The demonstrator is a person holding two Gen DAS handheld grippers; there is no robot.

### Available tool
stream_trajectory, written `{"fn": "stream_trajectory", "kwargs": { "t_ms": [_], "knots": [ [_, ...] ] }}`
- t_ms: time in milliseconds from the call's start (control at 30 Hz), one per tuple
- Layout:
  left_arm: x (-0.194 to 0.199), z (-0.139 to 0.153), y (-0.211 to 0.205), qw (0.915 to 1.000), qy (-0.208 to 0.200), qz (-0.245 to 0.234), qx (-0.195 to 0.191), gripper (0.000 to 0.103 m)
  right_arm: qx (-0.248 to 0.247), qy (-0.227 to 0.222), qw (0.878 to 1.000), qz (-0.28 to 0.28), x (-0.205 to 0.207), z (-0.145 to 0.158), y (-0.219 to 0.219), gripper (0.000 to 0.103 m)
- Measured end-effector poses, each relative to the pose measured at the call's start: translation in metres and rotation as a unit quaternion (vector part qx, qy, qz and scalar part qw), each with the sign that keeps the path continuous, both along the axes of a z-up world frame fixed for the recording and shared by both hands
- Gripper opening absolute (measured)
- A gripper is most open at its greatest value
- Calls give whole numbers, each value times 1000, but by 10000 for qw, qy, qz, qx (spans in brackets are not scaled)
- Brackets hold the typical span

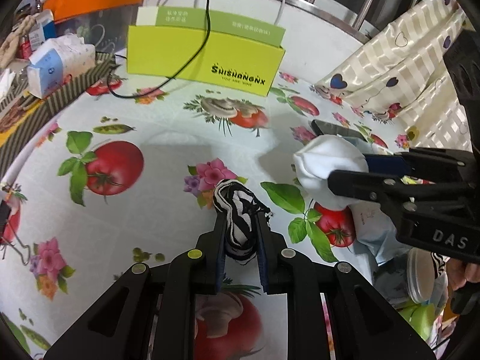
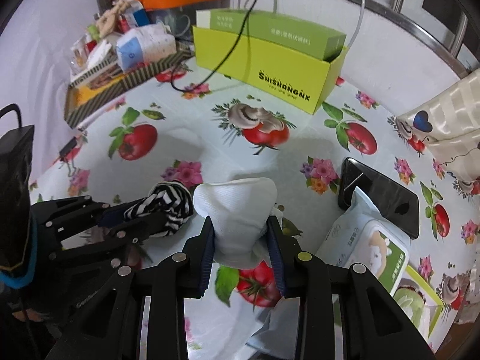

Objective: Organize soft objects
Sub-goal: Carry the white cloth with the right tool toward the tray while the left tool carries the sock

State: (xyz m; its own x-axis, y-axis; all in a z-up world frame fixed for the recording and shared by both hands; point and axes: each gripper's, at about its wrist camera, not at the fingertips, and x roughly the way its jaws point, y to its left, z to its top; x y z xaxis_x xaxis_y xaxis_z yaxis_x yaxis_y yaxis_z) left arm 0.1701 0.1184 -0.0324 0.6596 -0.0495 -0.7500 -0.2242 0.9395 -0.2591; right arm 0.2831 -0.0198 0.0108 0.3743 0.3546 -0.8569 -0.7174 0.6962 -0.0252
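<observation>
My left gripper [image 1: 240, 219] is shut on a black-and-white striped sock [image 1: 238, 210], held just above the printed tablecloth; it also shows in the right wrist view [image 2: 163, 207], at the left. My right gripper [image 2: 241, 225] is shut on a white sock [image 2: 237, 210], bunched between its pads; this sock shows in the left wrist view [image 1: 327, 168], at the right. The two socks sit side by side, a little apart. A lime-green open box [image 1: 204, 57] stands at the far side of the table.
A black phone [image 2: 381, 195] and a pack of wet wipes [image 2: 369, 243] lie to the right. A striped tray [image 2: 120, 78] with tissue packs sits far left. A black cable [image 1: 186, 63] runs over the green box. A heart-print cloth [image 1: 405, 69] hangs at far right.
</observation>
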Motion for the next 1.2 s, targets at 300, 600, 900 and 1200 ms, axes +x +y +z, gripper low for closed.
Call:
{"fn": "stream_trajectory", "kwargs": {
  "t_ms": [300,600,900,1200],
  "knots": [
    [-19,16,-4,9998,-156,51,137,19,291,-130,9995,67,-31,17,-11,32],
    [-37,34,-12,9991,-348,53,240,19,568,-204,9981,119,-57,29,-26,32],
    [-46,50,-28,9982,-473,-13,367,19,860,-306,9958,36,-74,40,-48,32],
    [-49,66,-50,9969,-611,-170,462,19,1149,-444,9923,-120,-84,52,-80,32]
  ]
}}
